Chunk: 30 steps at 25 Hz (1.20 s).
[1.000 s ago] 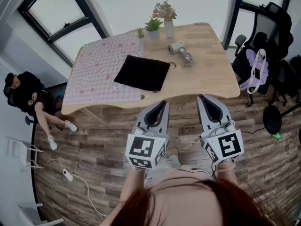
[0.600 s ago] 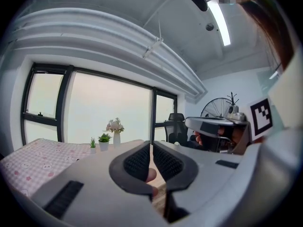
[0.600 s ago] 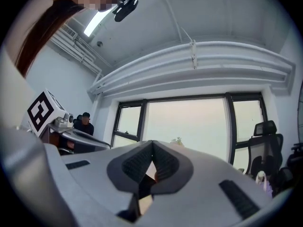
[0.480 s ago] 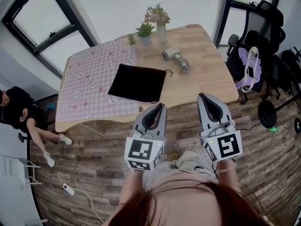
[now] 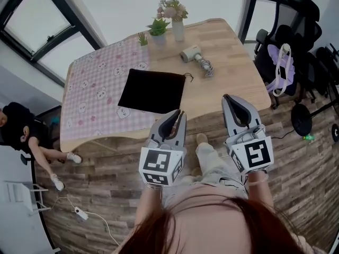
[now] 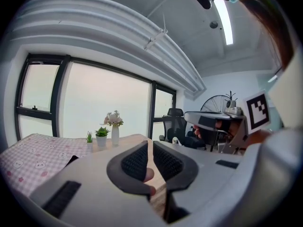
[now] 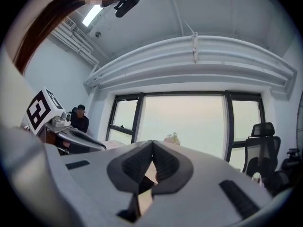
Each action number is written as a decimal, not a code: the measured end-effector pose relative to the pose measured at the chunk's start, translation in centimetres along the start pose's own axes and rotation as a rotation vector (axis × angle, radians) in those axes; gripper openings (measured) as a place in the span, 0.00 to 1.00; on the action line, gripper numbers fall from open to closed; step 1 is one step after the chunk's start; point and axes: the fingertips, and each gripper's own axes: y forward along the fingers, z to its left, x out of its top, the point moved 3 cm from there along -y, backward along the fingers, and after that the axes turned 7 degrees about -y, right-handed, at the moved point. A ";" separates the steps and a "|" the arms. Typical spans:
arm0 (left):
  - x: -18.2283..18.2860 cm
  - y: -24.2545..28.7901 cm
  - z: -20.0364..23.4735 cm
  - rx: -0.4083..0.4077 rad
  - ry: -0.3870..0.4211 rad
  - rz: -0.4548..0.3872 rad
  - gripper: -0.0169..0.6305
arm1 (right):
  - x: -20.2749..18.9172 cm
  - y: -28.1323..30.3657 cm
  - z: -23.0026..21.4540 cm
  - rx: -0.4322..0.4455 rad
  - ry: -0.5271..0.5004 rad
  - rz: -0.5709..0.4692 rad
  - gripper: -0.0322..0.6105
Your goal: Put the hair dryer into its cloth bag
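Well beyond the fingers (image 5: 228,115), hair dryer (image 5: 193,55)

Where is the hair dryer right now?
In the head view, the hair dryer lies on the bare wood of the table, right of the black bag and just in front of the flower vase.

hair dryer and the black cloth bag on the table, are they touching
Apart. The head view shows a strip of bare wooden tabletop between the hair dryer and the cloth bag.
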 end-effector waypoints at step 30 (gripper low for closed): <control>-1.1 14.2 9.9 0.043 -0.021 0.173 0.07 | -7.4 16.7 -6.2 0.124 0.013 0.115 0.12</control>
